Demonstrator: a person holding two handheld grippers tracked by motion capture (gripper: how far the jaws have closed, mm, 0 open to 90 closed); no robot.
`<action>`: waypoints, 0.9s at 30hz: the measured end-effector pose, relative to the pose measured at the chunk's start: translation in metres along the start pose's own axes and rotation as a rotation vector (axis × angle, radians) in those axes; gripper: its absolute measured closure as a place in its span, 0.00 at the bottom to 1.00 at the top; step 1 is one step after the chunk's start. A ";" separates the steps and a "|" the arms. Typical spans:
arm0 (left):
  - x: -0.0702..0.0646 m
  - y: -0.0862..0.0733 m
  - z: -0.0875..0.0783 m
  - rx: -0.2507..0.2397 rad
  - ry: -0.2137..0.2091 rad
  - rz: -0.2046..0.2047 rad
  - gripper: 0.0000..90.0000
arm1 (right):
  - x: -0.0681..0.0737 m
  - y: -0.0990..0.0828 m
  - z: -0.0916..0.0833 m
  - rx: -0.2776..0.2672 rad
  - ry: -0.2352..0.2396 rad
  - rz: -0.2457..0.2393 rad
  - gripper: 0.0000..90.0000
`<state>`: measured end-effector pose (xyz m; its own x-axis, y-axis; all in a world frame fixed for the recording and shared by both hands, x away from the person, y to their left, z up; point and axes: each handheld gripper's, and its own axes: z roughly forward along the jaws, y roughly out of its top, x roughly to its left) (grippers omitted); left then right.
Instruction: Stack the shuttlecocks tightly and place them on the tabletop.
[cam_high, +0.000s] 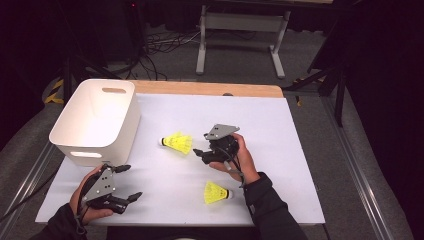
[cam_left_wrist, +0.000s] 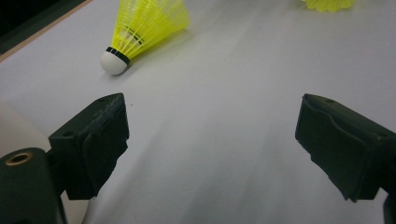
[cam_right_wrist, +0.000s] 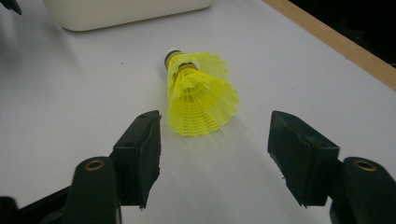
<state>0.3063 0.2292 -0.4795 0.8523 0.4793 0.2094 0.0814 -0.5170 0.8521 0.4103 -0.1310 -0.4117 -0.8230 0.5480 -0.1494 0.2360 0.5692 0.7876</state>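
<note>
The right gripper's (cam_high: 199, 154) fingers (cam_right_wrist: 140, 154) stand released, facing a yellow shuttlecock (cam_high: 177, 142); the left gripper (cam_high: 129, 182) waits empty and spread. Both this and the near shuttlecock (cam_high: 216, 193) lie on the tabletop (cam_high: 280, 130). The white bin (cam_high: 95, 120) looks empty, so everything probably remains to do.

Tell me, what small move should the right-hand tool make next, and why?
Probably ease forward until its fingers flank the yellow shuttlecock, then close. The right gripper is open, and the shuttlecock lies on the table just beyond its tips, lined up with the gap. The white bin looks like the likely destination.
</note>
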 end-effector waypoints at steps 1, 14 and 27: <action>0.000 0.000 0.000 0.000 0.000 0.000 0.12 | 0.000 0.000 0.000 0.000 0.000 0.000 0.39; 0.000 0.000 -0.001 0.001 0.006 0.009 0.12 | 0.007 -0.008 -0.031 -0.040 -0.101 -0.033 0.17; -0.001 0.000 0.000 0.001 0.004 0.004 0.12 | 0.009 -0.026 -0.052 -0.056 -0.156 -0.067 0.15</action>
<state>0.3053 0.2288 -0.4793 0.8505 0.4802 0.2148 0.0787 -0.5199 0.8506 0.3701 -0.1729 -0.4020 -0.7447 0.6012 -0.2899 0.1509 0.5746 0.8044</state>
